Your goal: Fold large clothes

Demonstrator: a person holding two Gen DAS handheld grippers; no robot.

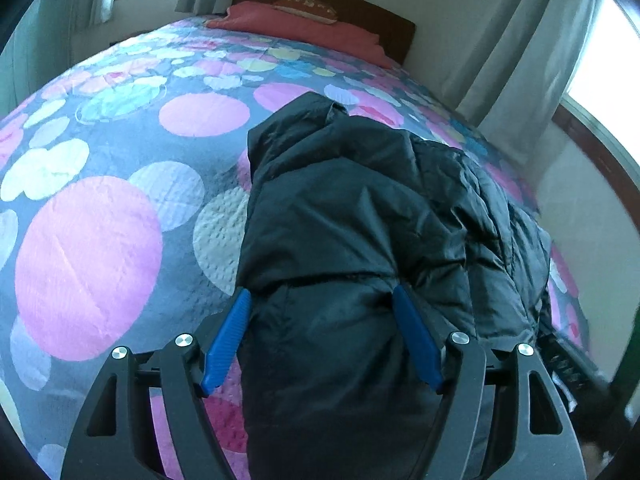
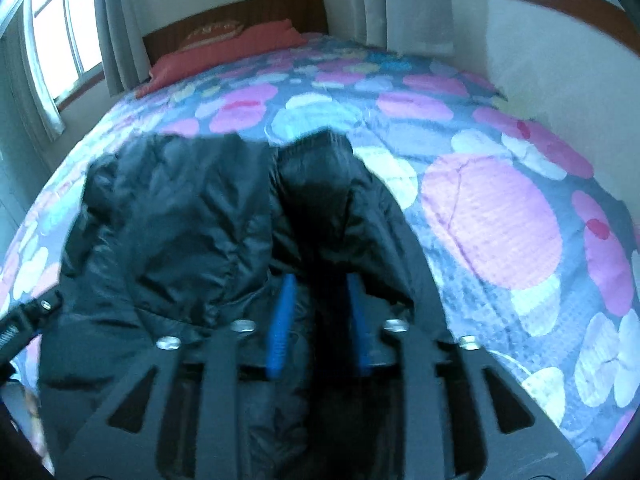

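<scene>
Black puffer jacket (image 1: 360, 208), quilted and shiny, lies in a long crumpled bundle on a bed, running from the near edge toward the far end, slightly right of centre in the left wrist view. The left gripper (image 1: 322, 300) sits at the jacket's near end with its blue fingers (image 1: 228, 336) spread wide, one on each side of a fold of the fabric; the pictures do not settle whether they press it or only straddle it. The bedspread (image 1: 92, 240) is grey with large pink, white and pale green circles. At the far end, a red pillow (image 1: 304, 28) rests against a dark wooden headboard (image 1: 372, 12), with grey curtains (image 1: 516, 52) to the right beside a bright window. In the right wrist view, which is somewhat blurred, the jacket (image 2: 180, 232) fills the near left and centre, with a dark sleeve or hood part (image 2: 320, 184) rising in the middle. The right gripper (image 2: 320, 296) has its blue fingers (image 2: 282, 328) at a narrow gap with black fabric bunched between them, apparently clamped on it. The patterned bedspread (image 2: 500, 220) stretches to the right and far side.
</scene>
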